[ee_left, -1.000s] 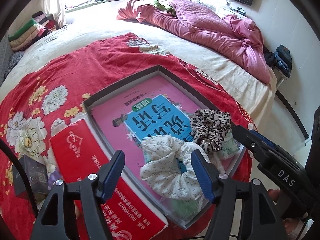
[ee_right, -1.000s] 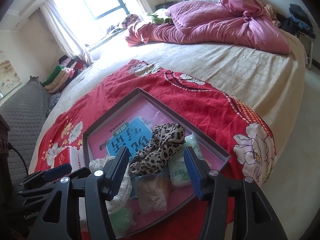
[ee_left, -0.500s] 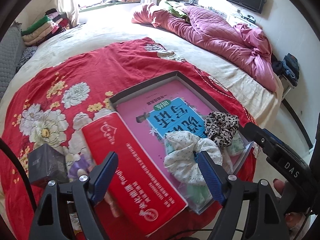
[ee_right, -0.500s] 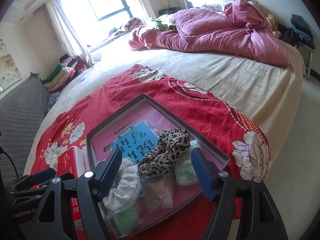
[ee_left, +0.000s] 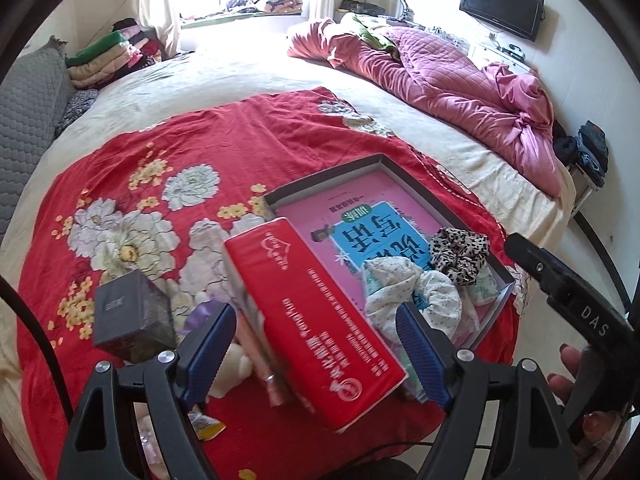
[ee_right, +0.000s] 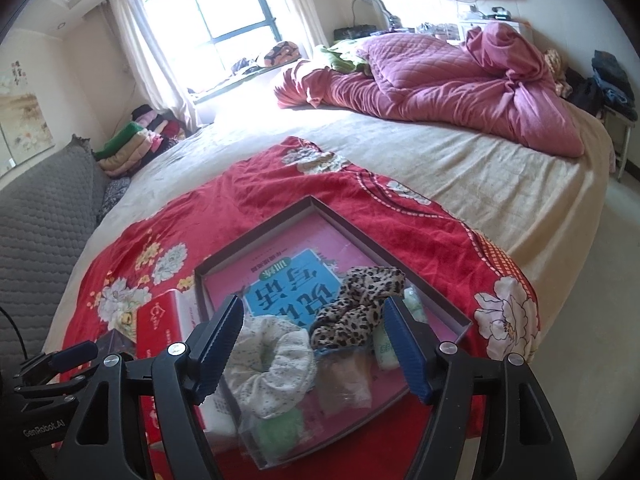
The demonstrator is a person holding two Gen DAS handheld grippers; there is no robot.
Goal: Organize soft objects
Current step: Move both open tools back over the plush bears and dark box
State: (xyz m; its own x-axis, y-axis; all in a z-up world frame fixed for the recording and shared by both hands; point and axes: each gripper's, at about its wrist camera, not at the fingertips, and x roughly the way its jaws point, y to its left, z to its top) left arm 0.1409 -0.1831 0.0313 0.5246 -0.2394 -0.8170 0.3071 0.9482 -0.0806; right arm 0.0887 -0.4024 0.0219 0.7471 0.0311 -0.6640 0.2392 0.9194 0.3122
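A shallow grey tray [ee_right: 260, 228] with a pink book in it lies on the red floral cloth [ee_left: 200, 140]. At its near end rest a white flowered scrunchie [ee_right: 272, 364] and a leopard scrunchie [ee_right: 360, 304], among small bagged soft packets [ee_right: 276, 432]. My right gripper [ee_right: 313, 304] hovers open above both scrunchies and touches neither. My left gripper [ee_left: 314, 312] hangs open over a red tissue pack [ee_left: 320, 320] beside the tray. The white scrunchie [ee_left: 412, 292] lies just past its right finger, and the leopard scrunchie [ee_left: 460, 252] beyond that.
A dark grey little box [ee_left: 132, 316] and small wrappers lie left of the red pack. A crumpled pink quilt [ee_left: 460, 80] fills the far right of the bed. Folded clothes [ee_left: 108, 56] are stacked by the window. The bed edge drops to the floor on the right.
Both grippers have drawn back and upward from the tray, with their jaws wider. The scrunchies stay in the tray. The left view has swung left onto the red pack.
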